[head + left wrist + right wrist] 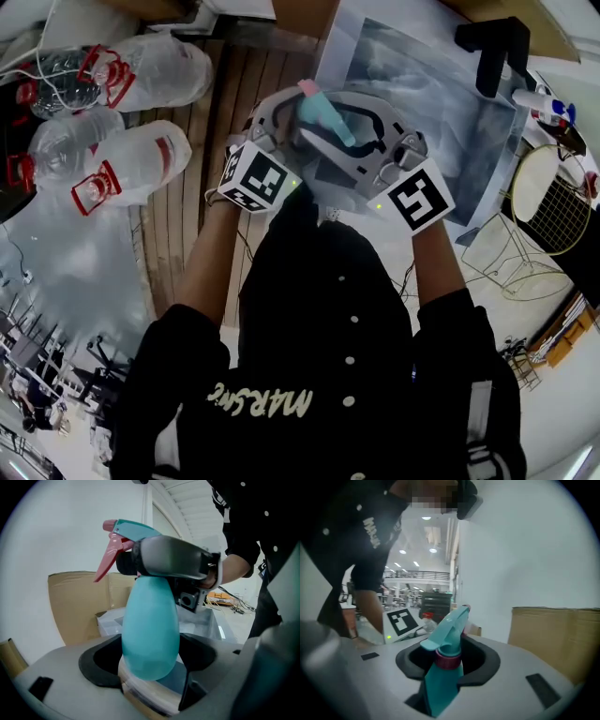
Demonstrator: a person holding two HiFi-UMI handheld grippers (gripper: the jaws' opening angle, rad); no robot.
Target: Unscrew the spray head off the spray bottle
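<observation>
A teal spray bottle (330, 120) with a pink trigger (307, 87) is held up between both grippers in front of the person. In the left gripper view, my left gripper (150, 667) is shut on the lower part of the bottle's body (150, 630), which stands upright. The teal spray head (133, 529) and pink trigger (105, 562) stick out above. My right gripper (173, 562) wraps the neck from the right side. In the right gripper view, its jaws (447, 667) sit closed around the pink collar (449, 660) under the spray head (450, 627).
Large clear water jugs with red handles (141, 66) lie at the left on a wooden slatted top (187, 234). A grey plastic-covered box (422, 84) sits behind the grippers. A round wire rack (553, 202) is at the right. A cardboard box (79, 602) stands beyond.
</observation>
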